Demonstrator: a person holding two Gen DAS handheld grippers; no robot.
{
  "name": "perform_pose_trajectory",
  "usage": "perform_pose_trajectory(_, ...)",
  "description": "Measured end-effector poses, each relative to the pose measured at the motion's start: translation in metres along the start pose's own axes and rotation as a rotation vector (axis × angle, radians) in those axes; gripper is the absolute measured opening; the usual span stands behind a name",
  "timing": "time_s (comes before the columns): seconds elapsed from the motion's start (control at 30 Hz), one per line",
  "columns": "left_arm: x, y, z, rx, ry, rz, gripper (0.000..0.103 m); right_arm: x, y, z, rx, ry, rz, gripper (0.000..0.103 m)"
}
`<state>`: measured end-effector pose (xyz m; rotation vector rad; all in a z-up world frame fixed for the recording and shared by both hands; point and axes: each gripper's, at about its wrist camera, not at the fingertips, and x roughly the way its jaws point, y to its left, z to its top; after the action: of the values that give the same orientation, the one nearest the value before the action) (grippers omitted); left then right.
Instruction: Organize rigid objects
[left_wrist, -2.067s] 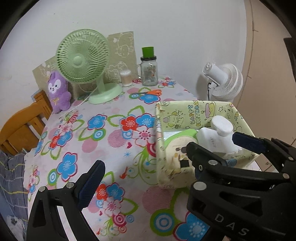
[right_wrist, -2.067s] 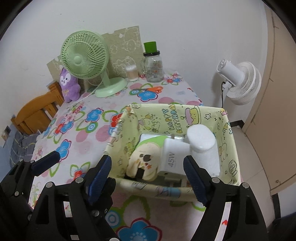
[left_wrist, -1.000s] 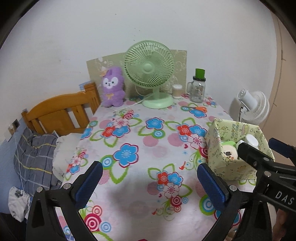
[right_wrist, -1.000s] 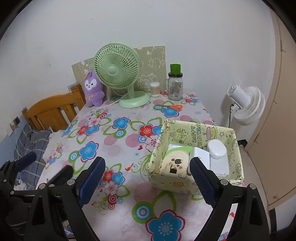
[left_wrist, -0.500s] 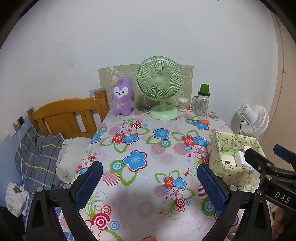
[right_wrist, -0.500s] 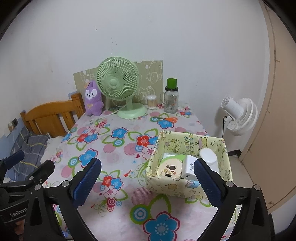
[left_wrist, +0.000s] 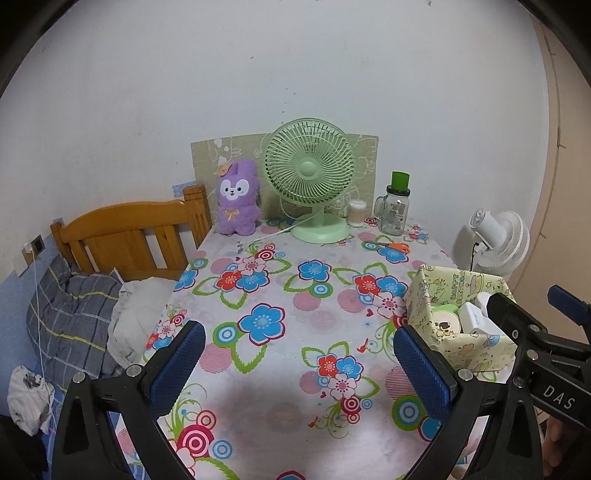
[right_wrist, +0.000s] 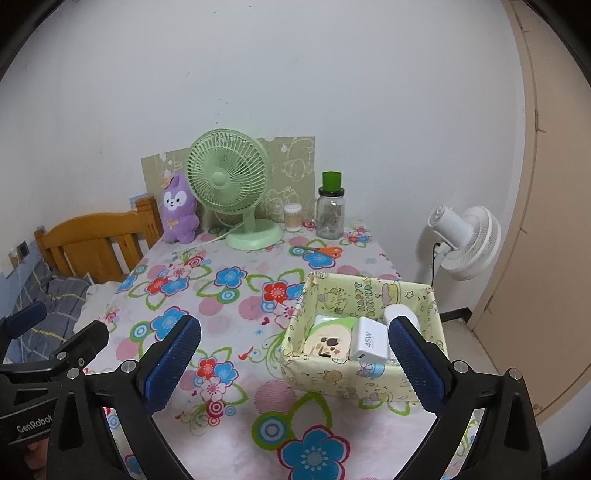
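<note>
Left claw (left_wrist: 295, 363) wide open, empty, above worktop (left_wrist: 295, 317). Right claw (right_wrist: 295, 354) likewise. Charger (right_wrist: 367, 338) in box (right_wrist: 354, 384) near right edge.

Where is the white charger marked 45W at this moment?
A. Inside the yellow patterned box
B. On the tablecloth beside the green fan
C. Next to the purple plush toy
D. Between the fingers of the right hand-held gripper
A: the white charger stands inside the yellow patterned box, next to a round green-rimmed item, while the right hand-held gripper is open and holds nothing.
</note>
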<state>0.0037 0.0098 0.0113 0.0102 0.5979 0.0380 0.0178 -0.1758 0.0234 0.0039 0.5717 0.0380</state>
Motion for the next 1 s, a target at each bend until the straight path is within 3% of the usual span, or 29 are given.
perform_pose_trajectory(1.0, -0.0025, 0.0014, 0.0005, -0.008, -0.040, 0.004, 0.103, -0.0026, 0.0034, -0.0004, -0.010, -0.040, -0.010, 0.103)
